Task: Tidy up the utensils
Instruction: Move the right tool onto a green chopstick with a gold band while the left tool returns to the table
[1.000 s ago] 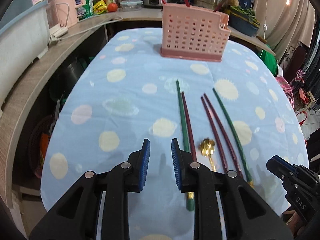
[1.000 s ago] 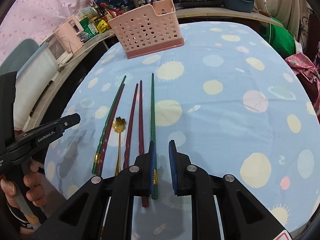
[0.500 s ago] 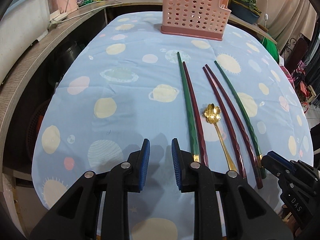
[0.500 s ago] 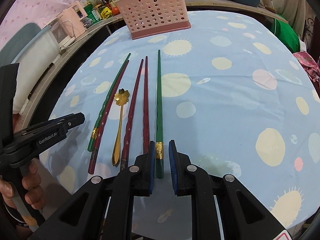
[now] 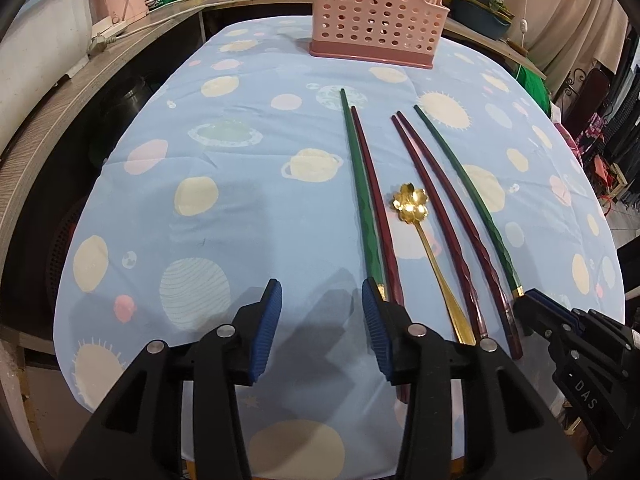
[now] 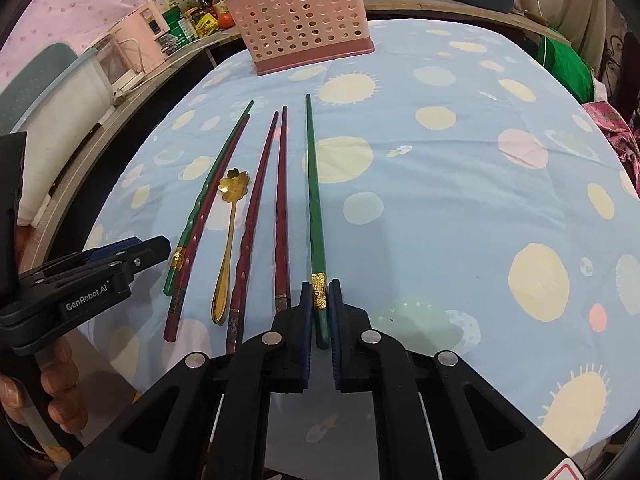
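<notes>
Left wrist view looks down a tabletop (image 5: 248,184) covered by a blue cloth with pale planets and suns. The left tool (image 5: 322,322) hangs low over the near edge with its jaws opening and only bare cloth between the blue pads. Its right pad (image 5: 374,328) sits just beside the butt ends of a green chopstick (image 5: 358,184) and a dark red chopstick (image 5: 374,200) lying side by side. Further right lie a gold spoon (image 5: 424,236) with a flower-shaped bowl, then two more red chopsticks (image 5: 440,216), then a second green chopstick (image 5: 466,196).

Right wrist view shows the right tool (image 6: 320,304) clamped on the near end of that second green chopstick (image 6: 312,184), its pads pressed against both sides at the gold band. The stick lies along the cloth, its tip pointing toward a pink perforated holder (image 6: 304,24) standing upright at the far end of the tabletop, well apart from the utensils. The left tool (image 6: 132,254) shows at the left edge, held by a hand (image 6: 52,392).
</notes>
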`<act>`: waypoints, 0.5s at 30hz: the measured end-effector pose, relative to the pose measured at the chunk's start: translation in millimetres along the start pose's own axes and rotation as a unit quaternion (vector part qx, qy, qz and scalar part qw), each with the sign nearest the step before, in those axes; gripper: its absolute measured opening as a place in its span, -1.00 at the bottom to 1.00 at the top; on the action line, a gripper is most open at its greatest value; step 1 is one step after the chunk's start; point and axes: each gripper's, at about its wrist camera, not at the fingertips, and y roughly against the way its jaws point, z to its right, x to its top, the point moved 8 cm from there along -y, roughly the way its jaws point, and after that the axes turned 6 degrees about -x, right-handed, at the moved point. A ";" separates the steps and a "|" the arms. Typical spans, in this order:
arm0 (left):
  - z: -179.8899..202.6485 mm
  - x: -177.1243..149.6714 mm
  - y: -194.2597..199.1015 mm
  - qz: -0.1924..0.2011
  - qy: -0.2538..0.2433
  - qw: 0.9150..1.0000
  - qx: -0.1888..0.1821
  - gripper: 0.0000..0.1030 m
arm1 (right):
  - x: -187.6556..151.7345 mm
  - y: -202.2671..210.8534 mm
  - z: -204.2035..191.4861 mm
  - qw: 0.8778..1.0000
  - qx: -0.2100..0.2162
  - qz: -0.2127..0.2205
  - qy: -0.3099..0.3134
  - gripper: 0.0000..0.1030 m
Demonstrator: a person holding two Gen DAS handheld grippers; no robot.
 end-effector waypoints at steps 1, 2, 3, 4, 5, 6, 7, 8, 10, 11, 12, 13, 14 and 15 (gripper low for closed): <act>1.4 -1.6 -1.2 -0.002 -0.001 1.000 -0.002 -0.23 | -0.2 0.0 0.4 1.000 -0.001 0.001 0.000 -0.85; 2.3 -2.6 -1.7 -0.004 -0.002 1.000 -0.003 -0.23 | -0.7 0.4 0.3 1.000 -0.001 0.001 0.001 -0.85; 3.7 -3.6 -2.1 -0.004 -0.003 1.000 -0.004 -0.23 | -0.8 0.5 0.1 1.000 -0.003 0.001 0.002 -0.86; 5.0 -4.5 -2.5 -0.005 -0.005 1.000 -0.005 -0.23 | -0.9 0.6 0.1 1.000 -0.003 0.001 0.003 -0.85; 6.1 -5.2 -2.6 -0.005 -0.006 1.000 -0.006 -0.23 | -1.2 0.8 0.3 1.000 -0.003 0.001 0.003 -0.85; 7.1 -5.6 -2.6 -0.006 -0.008 1.000 -0.006 -0.23 | -1.1 0.8 0.5 1.000 -0.003 0.001 0.003 -0.86; 7.9 -5.8 -2.2 -0.005 -0.008 1.000 -0.006 -0.23 | -1.1 0.8 0.2 1.000 -0.002 0.001 0.002 -0.85; 8.6 -5.5 -1.0 -0.004 -0.008 1.000 -0.007 -0.23 | -1.2 0.6 0.0 1.000 -0.003 0.001 0.002 -0.85; 9.9 -4.7 2.4 0.000 -0.008 1.000 -0.010 -0.23 | -1.2 0.6 -0.4 1.000 -0.003 0.001 0.003 -0.85; 10.5 -4.5 4.1 0.001 -0.008 1.000 -0.012 -0.23 | -1.0 0.6 -0.1 1.000 -0.003 0.001 0.003 -0.85; 11.1 -4.1 5.6 0.002 -0.007 1.000 -0.014 -0.23 | -0.9 0.4 0.2 1.000 -0.003 0.001 0.003 -0.85; 12.4 -3.8 7.1 0.003 -0.007 1.000 -0.018 -0.23 | -1.1 0.5 -0.1 1.000 -0.003 0.001 0.003 -0.85; 14.3 -3.6 7.7 0.004 -0.008 1.000 -0.021 -0.23 | -1.1 0.5 0.1 1.000 -0.003 0.001 0.003 -0.85; 16.0 -3.7 7.3 0.004 -0.011 1.000 -0.023 -0.23 | -1.1 0.5 0.2 1.000 -0.003 0.001 0.002 -0.85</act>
